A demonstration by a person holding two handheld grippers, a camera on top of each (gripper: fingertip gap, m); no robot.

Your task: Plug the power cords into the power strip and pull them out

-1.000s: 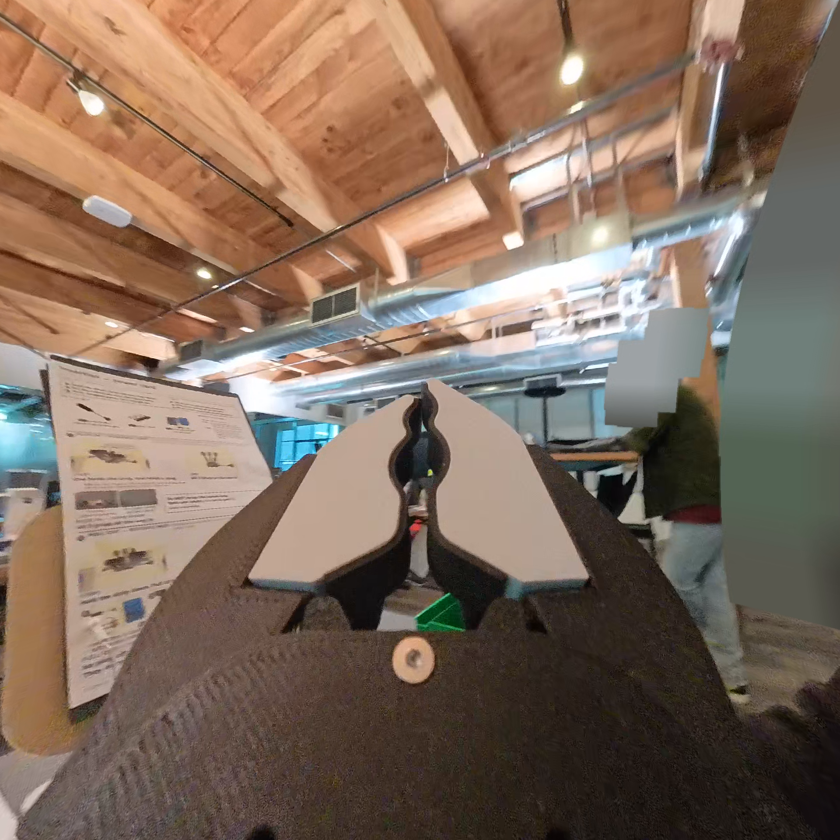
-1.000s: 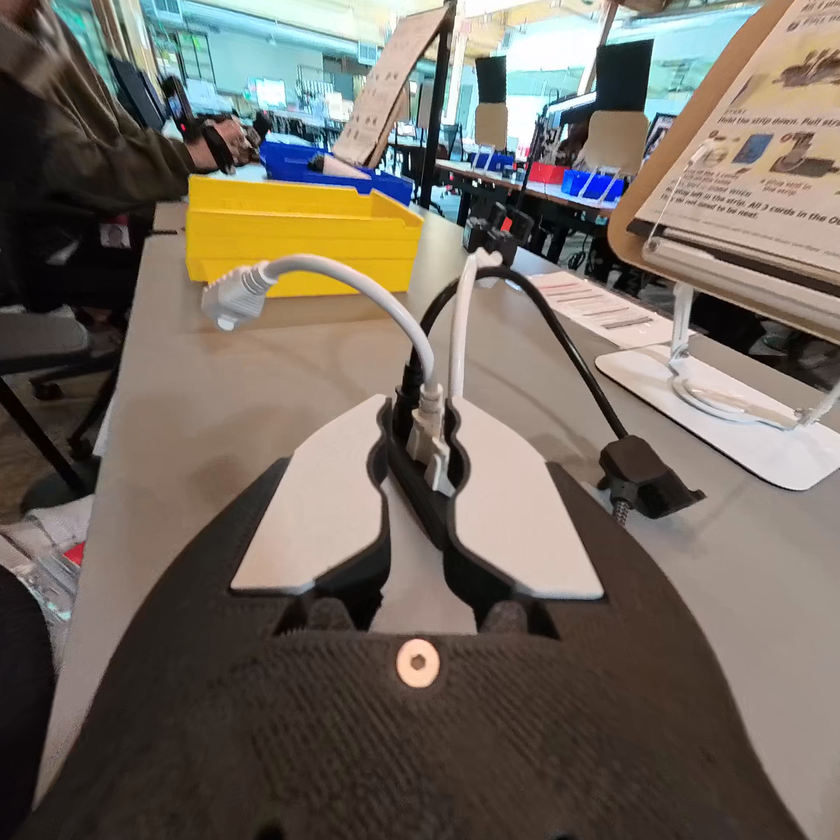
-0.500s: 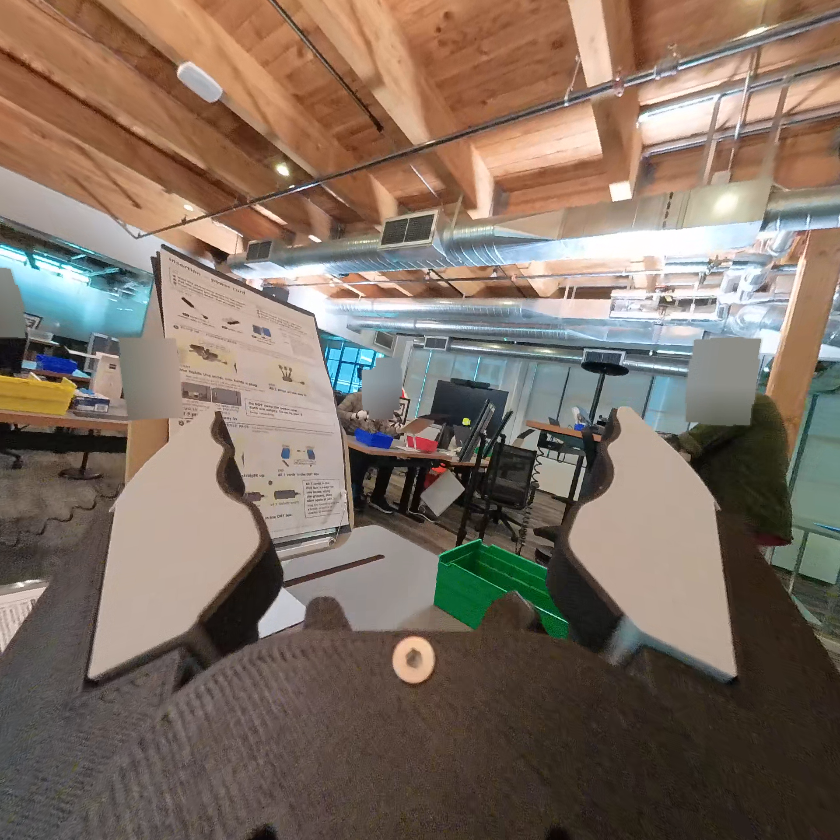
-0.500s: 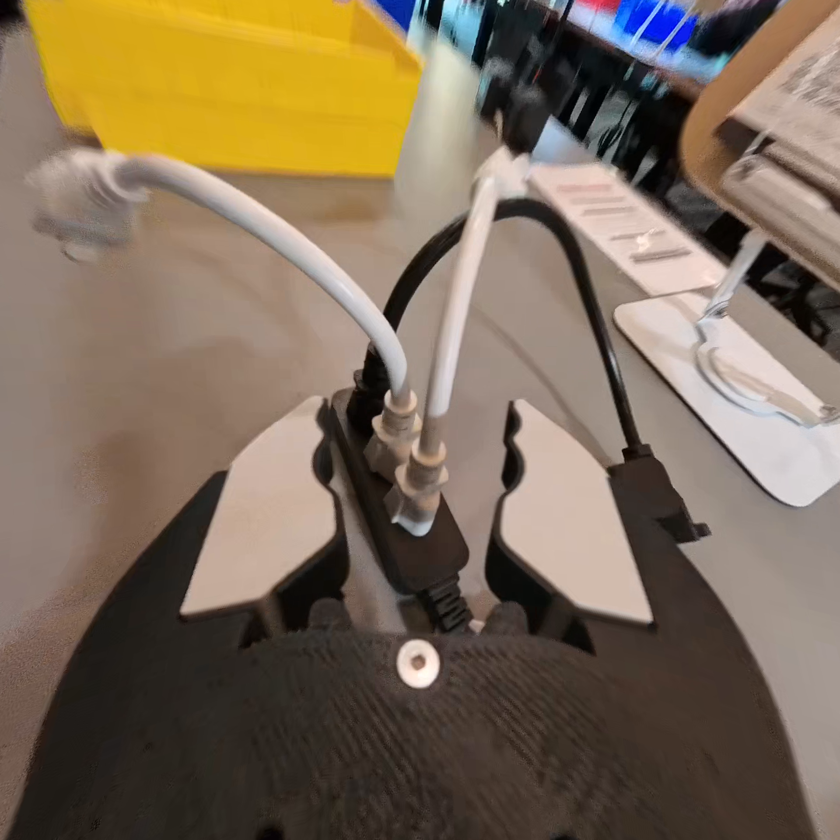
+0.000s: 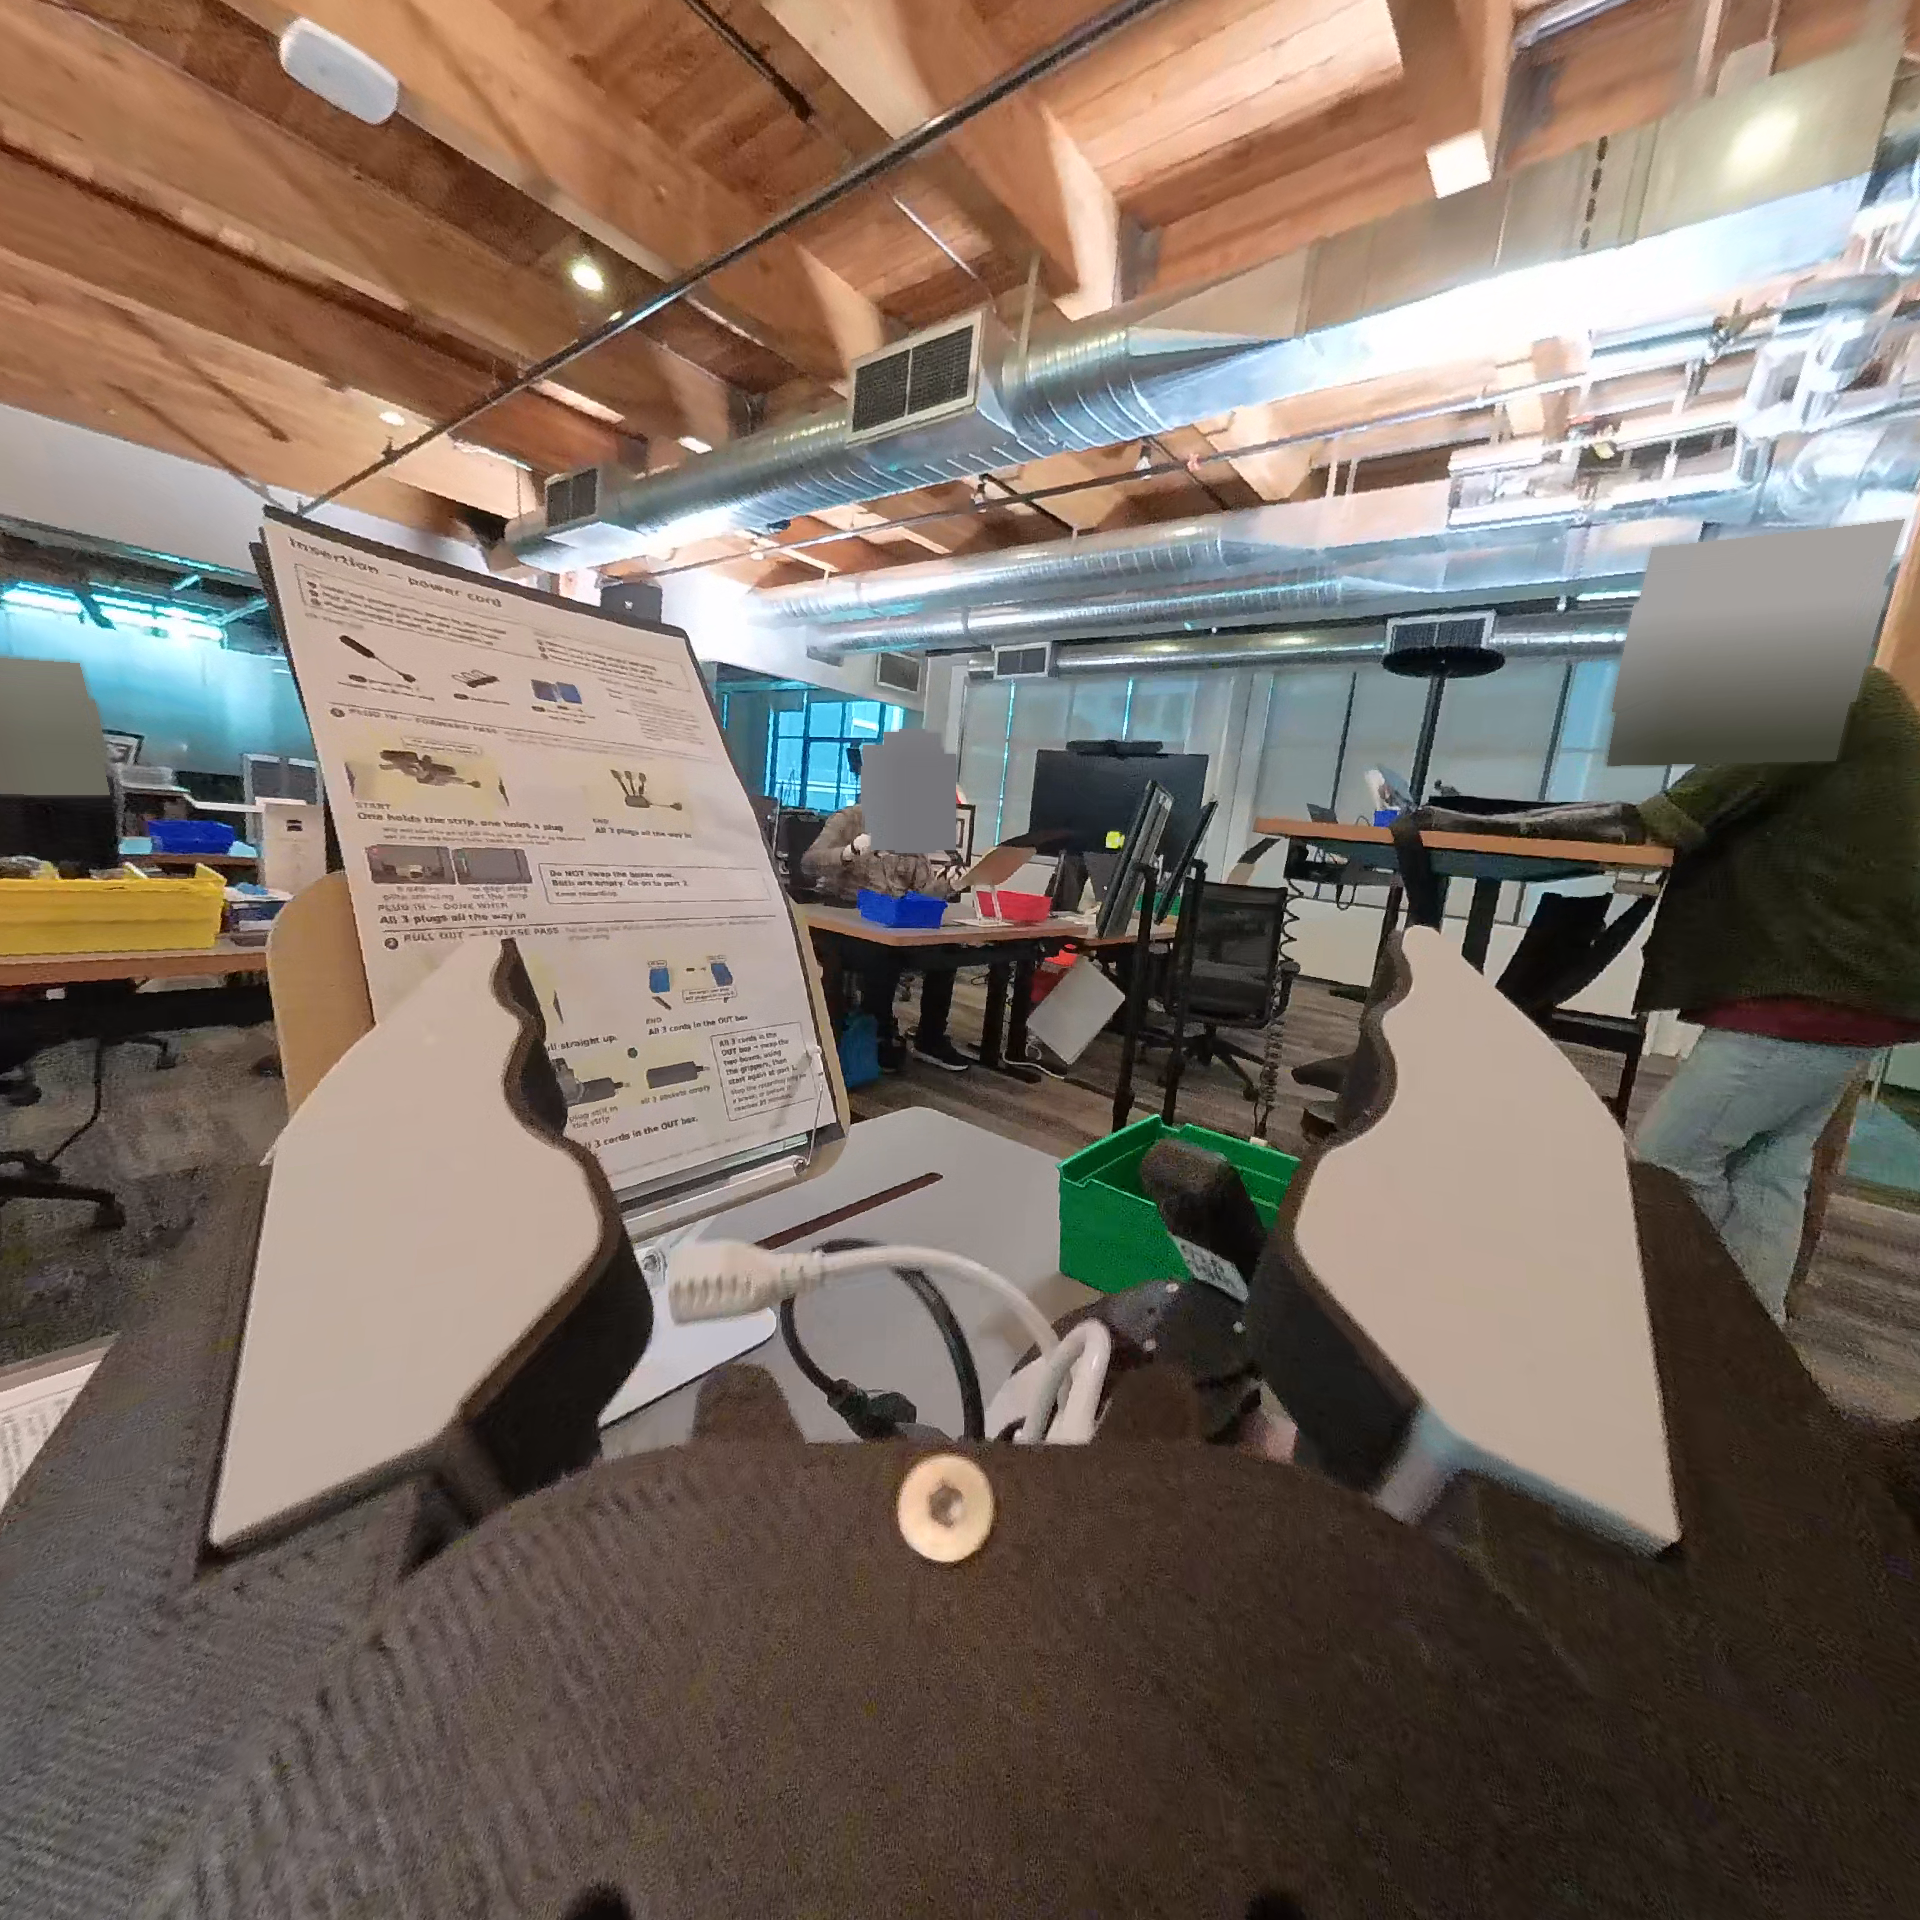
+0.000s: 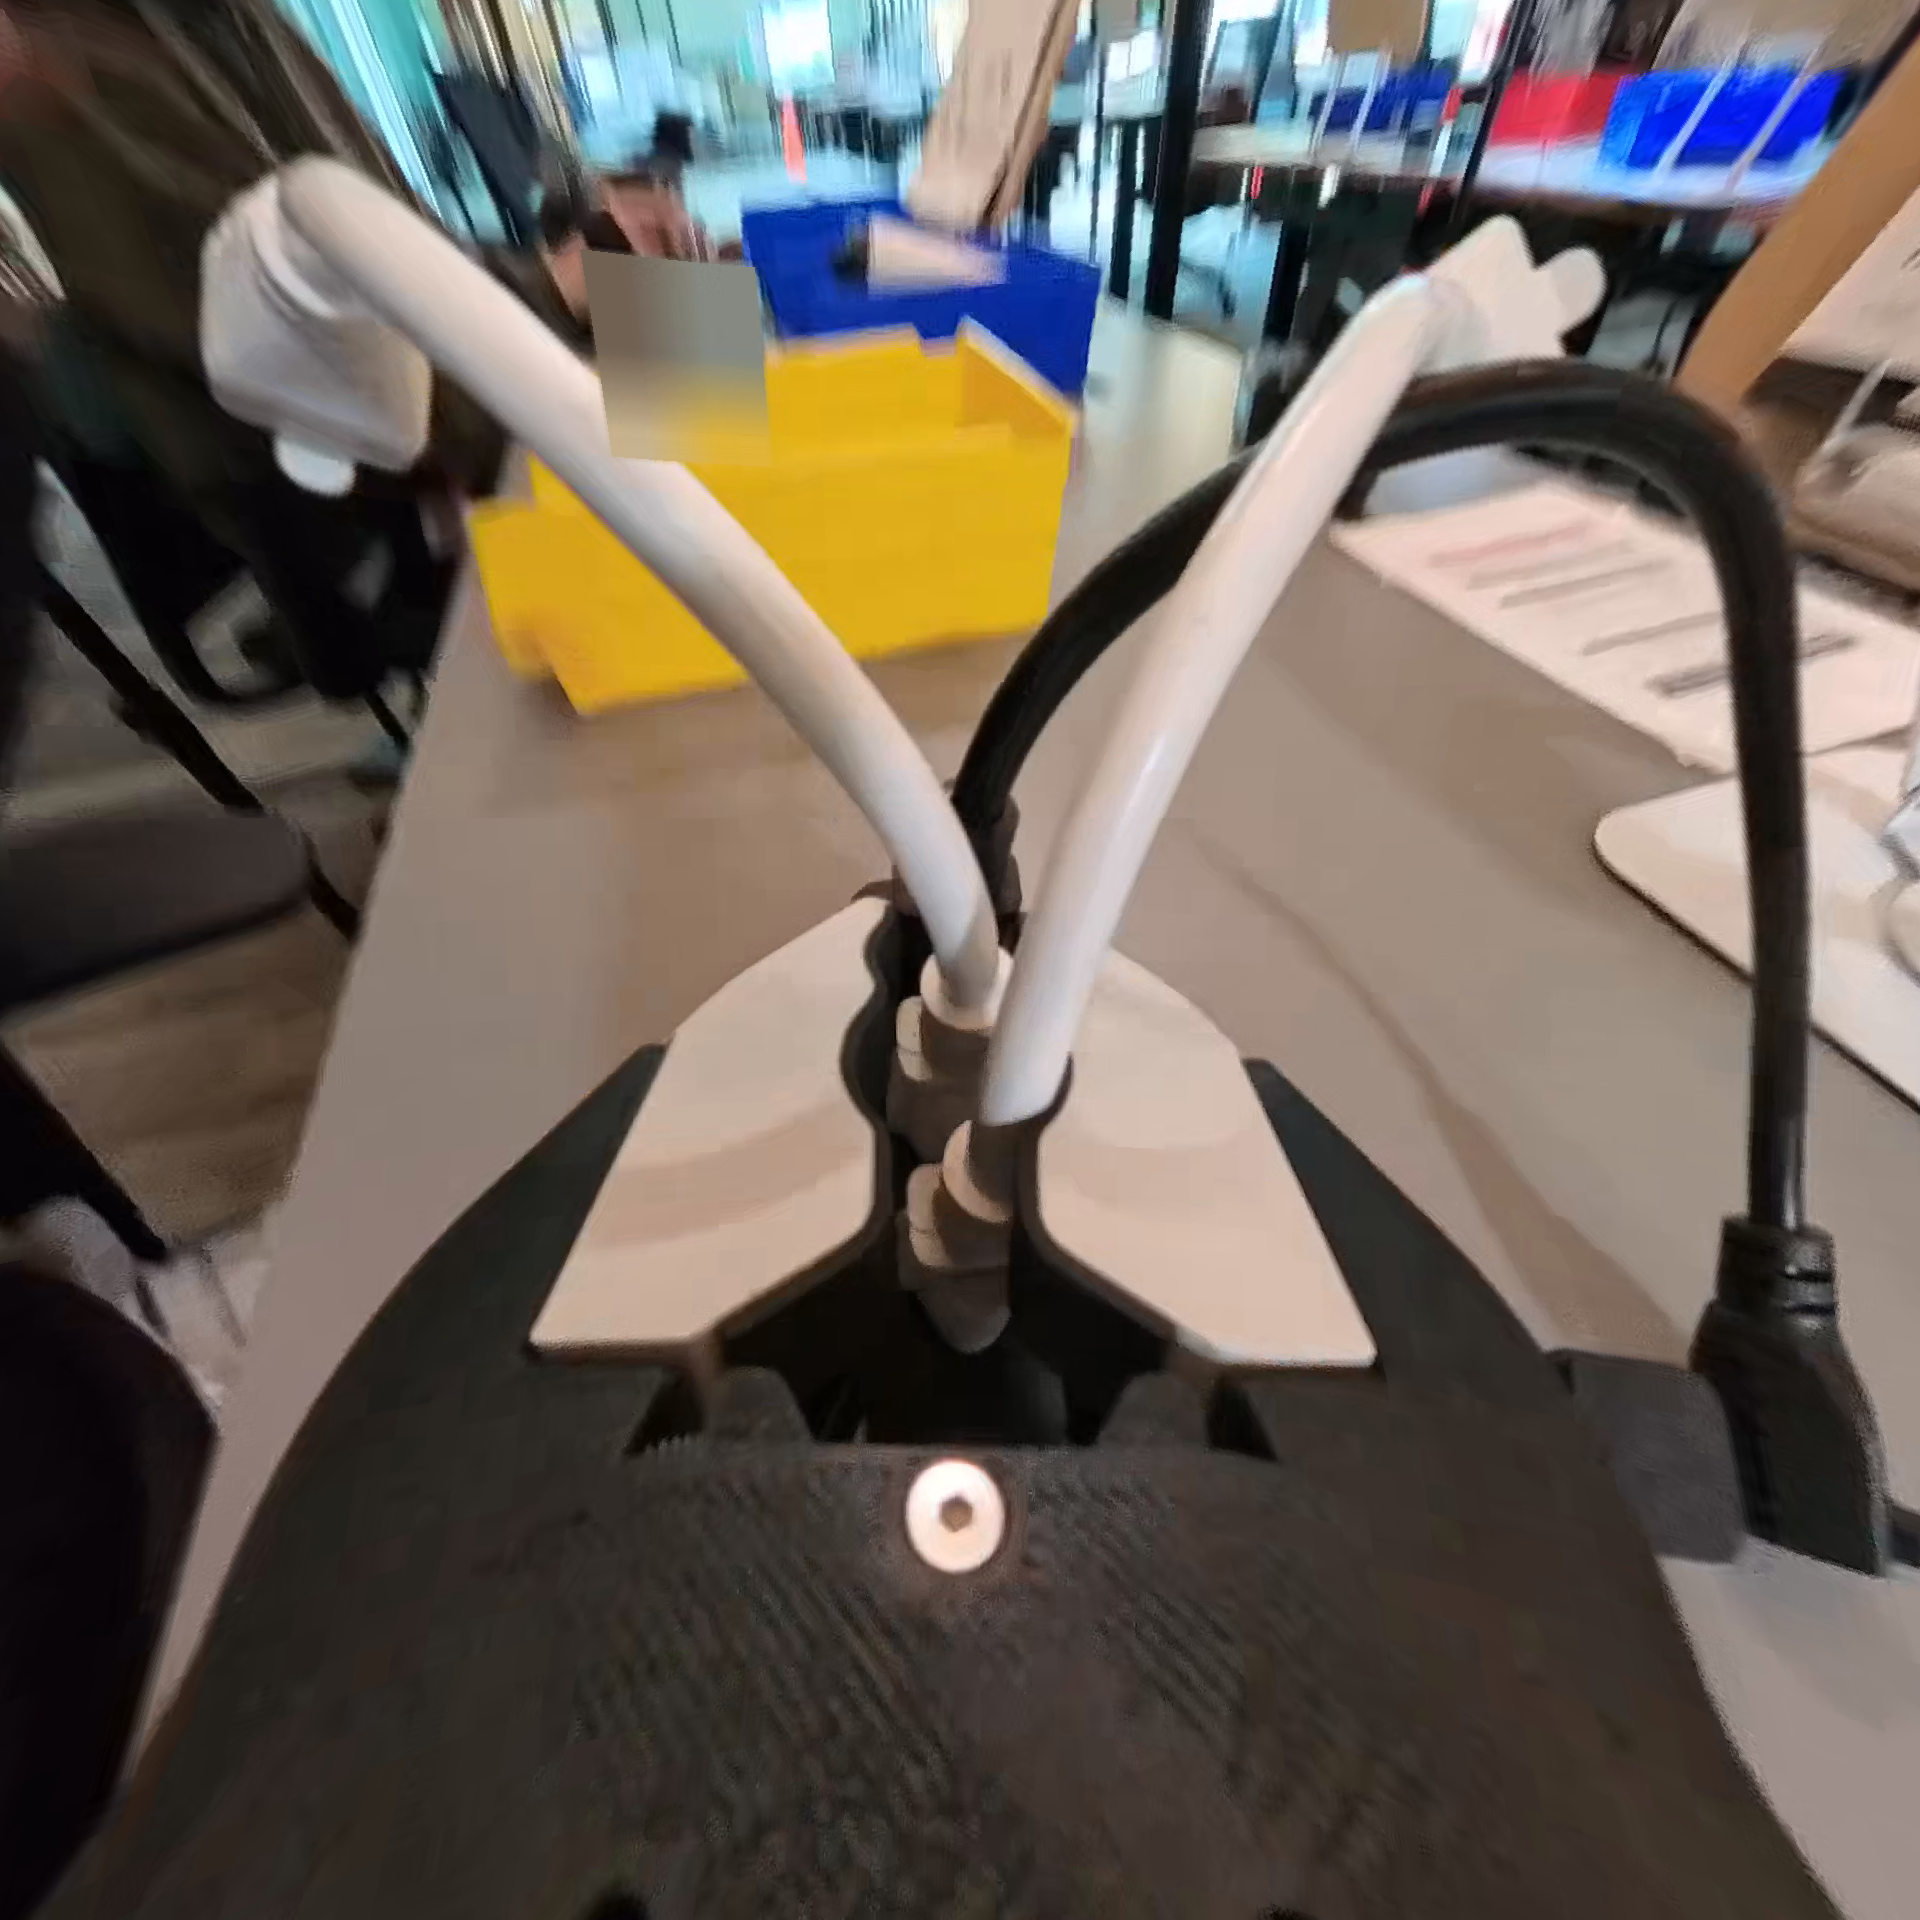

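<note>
In the right wrist view, my right gripper (image 6: 961, 997) is shut on the black power strip (image 6: 883, 997), which is mostly hidden under its plugs. Two white cords (image 6: 665, 540) (image 6: 1195, 644) and a black cord (image 6: 1704, 468) rise from the strip between my fingers. The black cord arches right and ends in a loose black plug (image 6: 1787, 1382). My left gripper (image 5: 951, 951) is wide open and empty, pointing out over the room. Low between its fingers are a white cord end (image 5: 748, 1278) and a black cord loop (image 5: 935, 1340).
A yellow bin (image 6: 831, 499) and a blue bin (image 6: 914, 281) stand far along the grey table (image 6: 623, 883). An instruction sheet on a stand (image 5: 540, 852) is at left and a green bin (image 5: 1122, 1205) ahead. People sit and stand at other desks.
My left gripper went from shut to wide open and tipped down toward the table. My right gripper opened over the strip, then shut on it again, and the cords now stand closer to the camera.
</note>
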